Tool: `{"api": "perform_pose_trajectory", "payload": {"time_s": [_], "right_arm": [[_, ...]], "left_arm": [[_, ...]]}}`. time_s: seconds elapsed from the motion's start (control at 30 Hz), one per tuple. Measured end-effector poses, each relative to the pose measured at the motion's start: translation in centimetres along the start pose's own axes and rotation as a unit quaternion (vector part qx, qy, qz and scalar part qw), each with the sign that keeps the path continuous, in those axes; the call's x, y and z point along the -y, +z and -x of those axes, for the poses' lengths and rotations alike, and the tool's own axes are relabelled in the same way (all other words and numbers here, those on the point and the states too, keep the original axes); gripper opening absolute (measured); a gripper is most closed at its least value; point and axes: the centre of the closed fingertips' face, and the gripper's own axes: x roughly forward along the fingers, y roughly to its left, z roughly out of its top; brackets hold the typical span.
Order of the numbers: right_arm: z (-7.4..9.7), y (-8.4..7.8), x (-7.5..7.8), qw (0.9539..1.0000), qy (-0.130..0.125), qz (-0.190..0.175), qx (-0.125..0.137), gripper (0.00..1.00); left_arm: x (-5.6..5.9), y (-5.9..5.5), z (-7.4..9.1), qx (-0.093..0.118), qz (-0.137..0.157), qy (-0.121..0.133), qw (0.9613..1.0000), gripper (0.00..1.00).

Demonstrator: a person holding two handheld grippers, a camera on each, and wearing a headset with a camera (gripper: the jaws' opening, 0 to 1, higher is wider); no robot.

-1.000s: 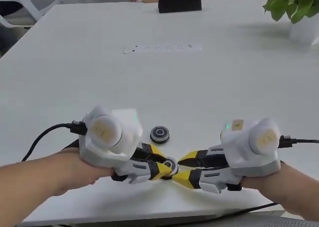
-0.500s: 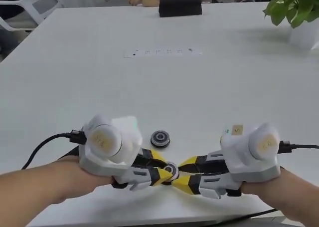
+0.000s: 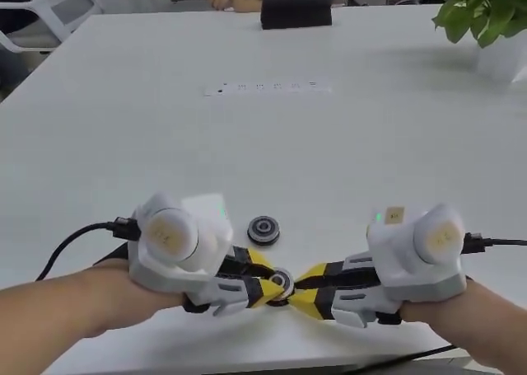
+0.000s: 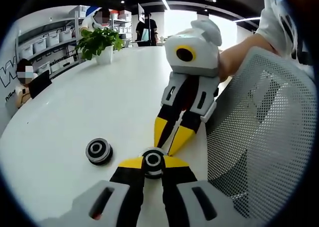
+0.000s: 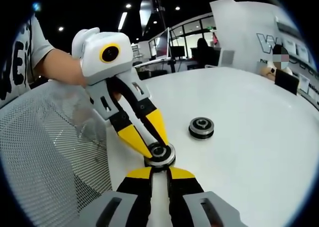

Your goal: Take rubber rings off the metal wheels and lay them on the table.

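Note:
A metal wheel (image 3: 282, 282) with a black rubber ring hangs just above the white table (image 3: 263, 144) near its front edge. My left gripper (image 3: 272, 288) is shut on this wheel (image 4: 153, 161), one yellow tip on each side. My right gripper (image 3: 298, 294) meets it from the opposite side, its jaws nearly together, pinching the wheel's (image 5: 160, 153) near rim where the ring sits. In the left gripper view the right gripper (image 4: 168, 143) reaches in from above. A second wheel (image 3: 263, 228) (image 4: 98, 150) (image 5: 201, 127) lies flat on the table just beyond, still wearing its ring.
A flush socket strip (image 3: 268, 86) lies mid-table. A black stand (image 3: 296, 8) and a person's hands sit at the far end, a potted plant (image 3: 486, 12) at far right. A mesh chair back (image 4: 259, 127) is close behind the table's front edge.
The right gripper's jaws have narrowed onto the wheel's rim. Both grippers stay together at the same spot; the head camera has tilted slightly.

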Motion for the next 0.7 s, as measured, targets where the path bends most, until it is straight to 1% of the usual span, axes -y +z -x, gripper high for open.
{"api": "perform_pose_trajectory", "payload": {"time_s": [0.1, 0.3, 0.4, 0.5, 0.53, 0.63, 0.7], "right_arm": [[0.05, 0.00, -0.03, 1.0000, -0.001, -0.004, 0.000, 0.08], [0.14, -0.15, -0.08, 0.9998, 0.000, -0.019, 0.000, 0.02], [0.17, -0.15, -0.02, 0.9997, -0.004, -0.025, 0.001, 0.01], [0.28, -0.15, 0.08, 0.9990, -0.008, -0.044, 0.002, 0.00], [0.35, -0.13, 0.31, 0.9988, -0.013, -0.047, 0.004, 0.00], [0.50, -0.14, 0.34, 0.9975, -0.014, -0.068, 0.010, 0.00], [0.55, -0.10, 0.35, 0.9972, -0.015, -0.073, 0.013, 0.00]], "left_arm": [[0.00, 0.00, -0.01, 0.001, 0.000, 0.000, 1.0000, 0.07], [0.01, 0.01, -0.03, 0.000, -0.001, -0.001, 1.0000, 0.07], [0.02, 0.02, -0.02, 0.000, -0.001, -0.001, 1.0000, 0.07], [0.03, 0.02, -0.01, 0.000, -0.004, -0.002, 1.0000, 0.07], [0.04, 0.03, 0.00, 0.000, -0.004, -0.002, 1.0000, 0.07], [0.05, 0.03, 0.01, 0.001, -0.003, -0.002, 1.0000, 0.07], [0.05, 0.03, 0.02, 0.002, -0.003, -0.001, 1.0000, 0.07]]}}
